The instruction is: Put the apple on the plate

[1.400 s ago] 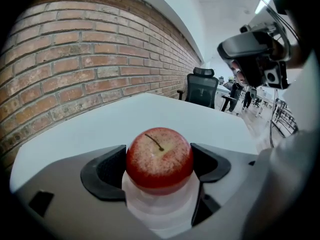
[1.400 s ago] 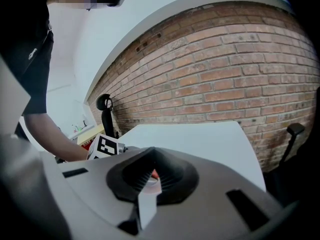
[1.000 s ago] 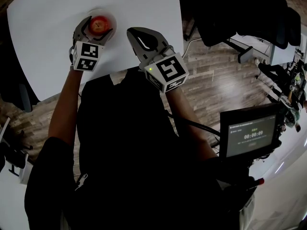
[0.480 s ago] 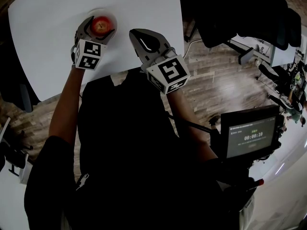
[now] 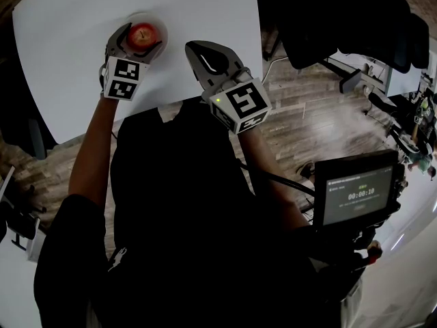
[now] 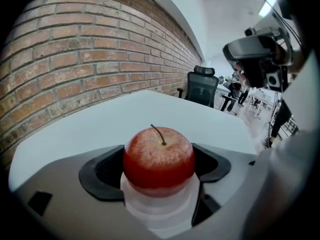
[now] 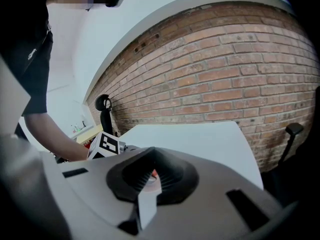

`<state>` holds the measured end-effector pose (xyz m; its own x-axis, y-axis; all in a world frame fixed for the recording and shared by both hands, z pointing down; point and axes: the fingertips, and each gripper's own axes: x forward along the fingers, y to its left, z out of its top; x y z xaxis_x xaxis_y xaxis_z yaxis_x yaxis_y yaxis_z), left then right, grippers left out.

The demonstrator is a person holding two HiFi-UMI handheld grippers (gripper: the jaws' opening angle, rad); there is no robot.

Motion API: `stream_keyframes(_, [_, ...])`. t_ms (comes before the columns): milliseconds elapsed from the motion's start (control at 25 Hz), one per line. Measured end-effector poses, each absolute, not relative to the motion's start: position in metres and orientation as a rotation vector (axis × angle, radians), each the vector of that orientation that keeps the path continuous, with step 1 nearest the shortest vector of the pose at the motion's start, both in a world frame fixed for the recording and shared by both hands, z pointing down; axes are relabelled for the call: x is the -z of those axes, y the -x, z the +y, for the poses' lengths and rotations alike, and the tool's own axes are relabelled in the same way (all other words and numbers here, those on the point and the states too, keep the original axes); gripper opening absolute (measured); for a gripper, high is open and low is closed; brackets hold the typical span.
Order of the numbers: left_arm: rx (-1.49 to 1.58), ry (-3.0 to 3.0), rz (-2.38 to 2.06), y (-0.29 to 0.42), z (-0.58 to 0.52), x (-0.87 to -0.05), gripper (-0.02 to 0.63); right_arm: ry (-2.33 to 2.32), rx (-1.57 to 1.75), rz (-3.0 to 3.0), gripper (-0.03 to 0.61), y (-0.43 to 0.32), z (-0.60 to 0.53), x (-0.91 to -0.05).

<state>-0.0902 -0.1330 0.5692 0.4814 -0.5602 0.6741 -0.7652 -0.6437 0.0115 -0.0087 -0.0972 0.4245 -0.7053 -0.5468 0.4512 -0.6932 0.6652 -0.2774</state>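
Observation:
A red apple [image 5: 142, 37] with a stem sits on a small white plate [image 5: 159, 24] near the front of the white table [image 5: 68, 46]. My left gripper [image 5: 139, 38] reaches round it, and its dark pads [image 6: 105, 171] lie against both sides of the apple [image 6: 159, 158] above the plate [image 6: 160, 211]. My right gripper [image 5: 199, 48] hovers over the table's front right part, to the right of the plate, with its jaws together and nothing held. In the right gripper view its own jaws [image 7: 147, 176] fill the foreground and the left gripper's marker cube [image 7: 106, 145] shows beyond.
A brick wall [image 6: 75, 59] runs behind the table. A black office chair [image 6: 200, 86] stands at its far end. Dark chairs [image 5: 341, 19] and a small screen [image 5: 358, 193] on a rig stand over the wooden floor at the right. The table's front edge lies just before the person's body.

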Motion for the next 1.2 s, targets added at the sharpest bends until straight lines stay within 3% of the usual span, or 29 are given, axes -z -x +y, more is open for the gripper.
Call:
stream_keyframes(880, [-0.912,-2.408,-1.106,0.0923,-0.1246,-0.5770,0.408,-0.984,-0.595,-2.556,0.003,0.0071,-0.0983,-0.4241])
stream_keyframes(1200, [-0.917,-2.414,-1.095,0.0904,-0.1229,-0.5778,0.462,-0.975,-0.612,-2.558,0.003,0.0084,-0.0971,-0.4242])
